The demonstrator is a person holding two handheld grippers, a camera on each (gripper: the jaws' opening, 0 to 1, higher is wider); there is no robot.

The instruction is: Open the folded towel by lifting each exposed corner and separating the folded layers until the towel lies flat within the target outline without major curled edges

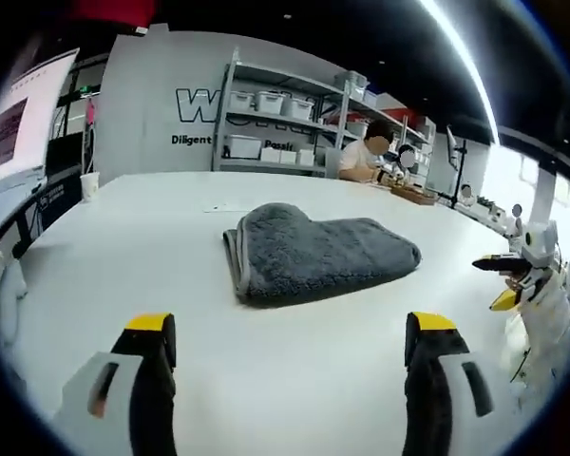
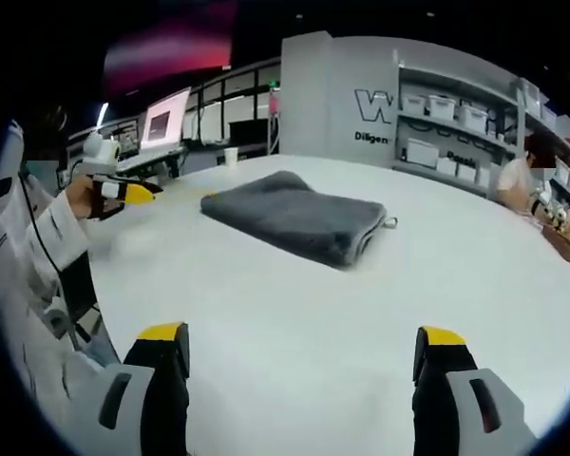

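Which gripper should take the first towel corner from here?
Probably left: the left gripper faces the towel's layered edges. Both are open and short of it.

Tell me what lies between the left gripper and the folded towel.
Nothing: in the left gripper view, only bare white table separates the open left gripper from the folded grey towel.
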